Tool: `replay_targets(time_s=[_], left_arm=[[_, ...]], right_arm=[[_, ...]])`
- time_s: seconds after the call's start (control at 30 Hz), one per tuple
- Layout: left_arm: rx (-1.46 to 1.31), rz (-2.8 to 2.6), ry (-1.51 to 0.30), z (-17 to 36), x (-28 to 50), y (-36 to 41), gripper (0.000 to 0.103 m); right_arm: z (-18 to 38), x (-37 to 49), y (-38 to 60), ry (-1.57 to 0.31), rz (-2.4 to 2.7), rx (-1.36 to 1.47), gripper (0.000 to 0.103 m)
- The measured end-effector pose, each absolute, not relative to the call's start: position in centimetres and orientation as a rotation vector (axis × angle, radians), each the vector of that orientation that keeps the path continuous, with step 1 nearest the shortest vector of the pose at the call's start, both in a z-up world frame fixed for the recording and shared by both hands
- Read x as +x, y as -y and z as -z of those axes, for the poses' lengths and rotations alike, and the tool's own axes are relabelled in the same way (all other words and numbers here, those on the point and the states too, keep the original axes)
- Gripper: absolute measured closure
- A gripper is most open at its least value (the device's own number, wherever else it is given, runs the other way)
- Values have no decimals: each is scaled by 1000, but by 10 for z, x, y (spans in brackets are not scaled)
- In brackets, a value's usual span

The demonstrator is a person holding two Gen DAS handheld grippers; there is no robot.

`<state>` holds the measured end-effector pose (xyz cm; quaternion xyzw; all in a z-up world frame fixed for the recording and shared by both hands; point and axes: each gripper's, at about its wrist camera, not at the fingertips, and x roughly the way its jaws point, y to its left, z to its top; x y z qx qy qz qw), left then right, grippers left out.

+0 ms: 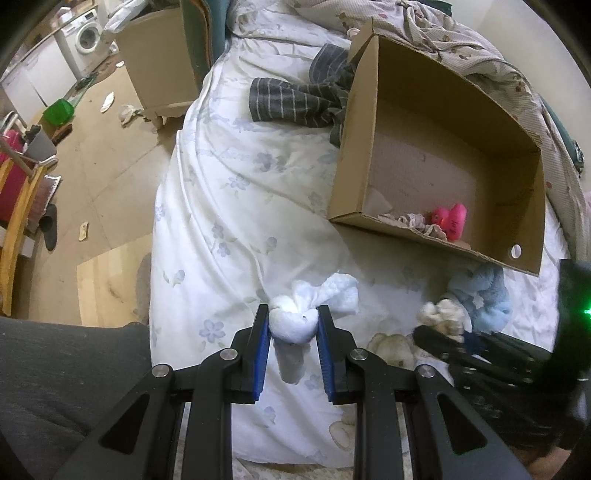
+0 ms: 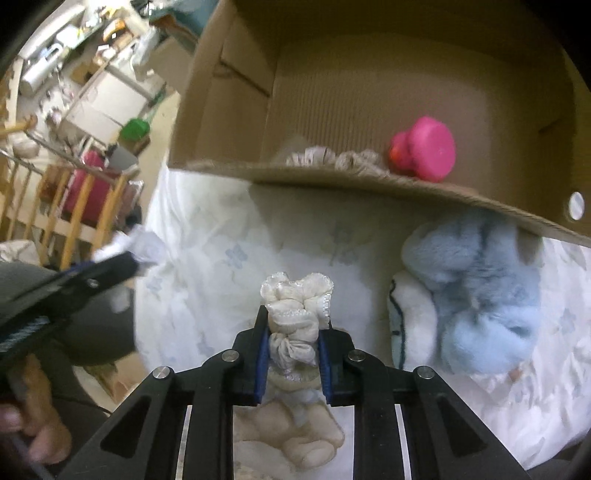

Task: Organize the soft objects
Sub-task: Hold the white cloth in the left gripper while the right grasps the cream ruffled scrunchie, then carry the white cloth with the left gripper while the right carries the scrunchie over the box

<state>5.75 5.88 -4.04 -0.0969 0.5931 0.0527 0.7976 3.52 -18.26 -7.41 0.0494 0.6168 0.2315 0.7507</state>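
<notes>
left gripper (image 1: 292, 325) clamped on white knotted cloth (image 1: 295, 317), near bed edge | right gripper (image 2: 293, 328) clamped on cream scrunchie (image 2: 295, 314) | cardboard box (image 1: 369, 122) far right, pink toy (image 1: 448, 219) inside, maybe duck | blue plush (image 2: 476, 291) beside box

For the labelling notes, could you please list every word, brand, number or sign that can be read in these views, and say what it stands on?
No text can be read in either view.
Pink toy in the cardboard box: dark marks on its side, too small and blurred to read.
Washing machine in the background: any brand or panel lettering is too small to read.
</notes>
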Motion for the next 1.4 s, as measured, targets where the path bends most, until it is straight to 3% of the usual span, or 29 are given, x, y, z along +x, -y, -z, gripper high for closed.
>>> replay_targets(time_s=[0.5, 1.0, 1.4], left_arm=[[-154, -119, -1216, 24, 48, -53, 81], [-129, 7, -1079, -42, 78, -25, 81], [-48, 66, -1028, -53, 150, 1, 81]], right_arm=[[3, 24, 230, -1161, -497, 236, 79], [-63, 44, 288, -999, -475, 307, 79], [-52, 97, 311, -985, -434, 390, 79]])
